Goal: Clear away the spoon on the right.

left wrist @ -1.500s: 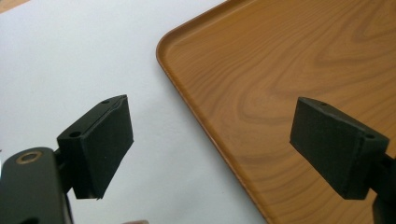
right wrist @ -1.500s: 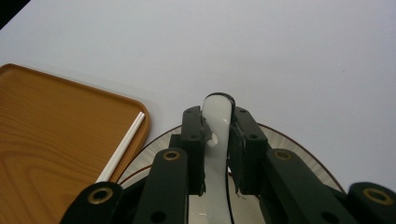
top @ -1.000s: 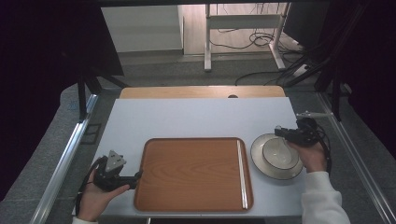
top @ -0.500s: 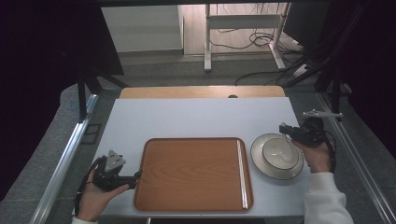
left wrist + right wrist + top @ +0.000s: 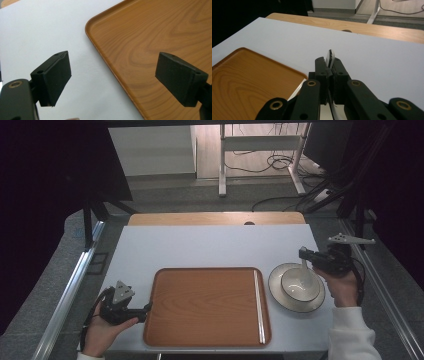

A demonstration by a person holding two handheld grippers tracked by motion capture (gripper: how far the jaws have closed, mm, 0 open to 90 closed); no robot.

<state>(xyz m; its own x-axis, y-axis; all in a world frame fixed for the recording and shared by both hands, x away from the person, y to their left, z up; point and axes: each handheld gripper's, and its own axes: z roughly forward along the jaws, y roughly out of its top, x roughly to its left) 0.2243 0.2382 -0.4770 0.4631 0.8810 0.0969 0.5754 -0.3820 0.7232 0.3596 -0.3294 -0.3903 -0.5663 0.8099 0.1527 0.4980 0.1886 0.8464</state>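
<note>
White ceramic, thin at the edge: bowl [image 5: 300,284] nested in the plate [image 5: 280,296], just right of the wooden tray [image 5: 207,305] on the pale counter [image 5: 200,247]. Pinched at its far rim by the right gripper [image 5: 303,254], jaws pressed almost together on that narrow lip [image 5: 330,57]. Hard to tell whether it is clear of the plate yet.

Likely trouble: a one-sided hold on a glazed rim, so the bowl's weight hanging off the pinch, swinging down and slipping free. Could drop back onto the plate and chip it, or drag the plate toward the counter's right edge if the foot catches. Could also clip the tray's raised rim if carried across too low. Safer with a slow, level lift.

Left gripper [image 5: 146,308] spread wide, straddling the tray's left rim without pressing on it [image 5: 112,75]. Risks nudging or tilting the tray if closed carelessly there.
</note>
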